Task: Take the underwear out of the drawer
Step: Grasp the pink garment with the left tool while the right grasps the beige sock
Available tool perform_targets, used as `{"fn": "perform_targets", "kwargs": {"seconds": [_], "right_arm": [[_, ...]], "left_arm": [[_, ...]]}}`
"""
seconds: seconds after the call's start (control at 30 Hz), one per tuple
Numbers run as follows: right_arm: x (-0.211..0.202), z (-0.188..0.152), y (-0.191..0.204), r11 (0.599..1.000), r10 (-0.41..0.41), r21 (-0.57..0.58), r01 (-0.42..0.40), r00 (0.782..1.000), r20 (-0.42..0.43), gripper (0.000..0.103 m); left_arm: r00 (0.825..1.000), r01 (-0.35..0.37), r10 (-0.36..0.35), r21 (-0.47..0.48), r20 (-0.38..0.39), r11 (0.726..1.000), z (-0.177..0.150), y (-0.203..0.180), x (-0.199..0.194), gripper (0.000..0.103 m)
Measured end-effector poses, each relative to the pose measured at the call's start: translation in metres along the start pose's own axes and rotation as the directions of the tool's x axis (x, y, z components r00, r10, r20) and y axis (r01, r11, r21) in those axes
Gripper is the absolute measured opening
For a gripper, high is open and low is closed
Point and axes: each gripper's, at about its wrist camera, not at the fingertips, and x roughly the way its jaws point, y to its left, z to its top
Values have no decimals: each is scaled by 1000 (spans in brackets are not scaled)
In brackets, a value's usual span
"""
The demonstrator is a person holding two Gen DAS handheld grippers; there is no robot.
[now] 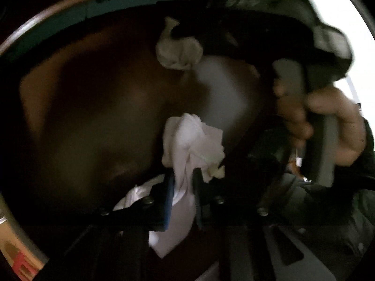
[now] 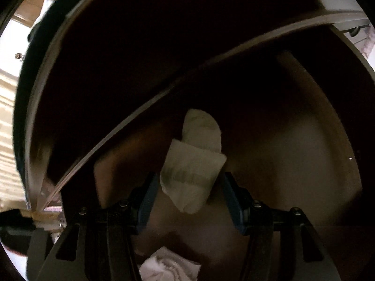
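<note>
- In the left wrist view the left gripper (image 1: 184, 182) sits at lower centre, its 2 fingers (image 1: 169, 194) drawn together and pinching a crumpled white underwear garment (image 1: 189, 140); cloth bunches above the fingers and a tail hangs below them.
- Behind it lies the dark brown floor of the drawer (image 1: 93, 117), blurred and dim.
- A second, greyish-white bundle of cloth (image 1: 178, 51) lies at upper centre of that view, apart from the held garment.
- At the right of the same view a person's hand (image 1: 328, 121) grips the grey handle of the right gripper.
- In the right wrist view the right gripper (image 2: 187, 194) points down into the drawer, its fingers (image 2: 147, 194) standing partly apart.
- A folded greyish-white sock-like piece (image 2: 194, 164) lies between those fingers; whether the pads touch it cannot be told.
- More white cloth (image 2: 168, 267) shows at the bottom edge of that view.
- The drawer's pale rim (image 2: 140, 117) curves across the upper left.
</note>
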Motion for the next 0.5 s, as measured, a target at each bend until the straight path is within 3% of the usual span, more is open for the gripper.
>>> {"fn": "perform_targets", "kwargs": {"seconds": [0.13,0.23,0.37,0.43,0.47,0.5], "right_arm": [[11,1,0,998,-19,67,22,999,-32,58],[18,-1,0,993,-19,115,20,1000,-8,58],[28,-2,9,991,-61,118,56,997,41,58],[33,-2,14,994,-75,88,72,997,36,58],[35,-2,16,994,-83,79,81,996,29,57],[38,-3,17,994,-88,61,88,996,10,50]], "left_arm": [[998,-4,5,-2,69,1000,-13,-4,-24,8],[995,-52,51,12,90,999,-13,-4,-26,8],[996,-83,83,16,33,996,-6,-5,-25,8],[995,-95,95,43,-1,995,-1,-13,-16,16],[994,-104,105,55,-11,993,2,-16,-14,24],[993,-115,117,62,-18,991,2,-18,-12,34]]}}
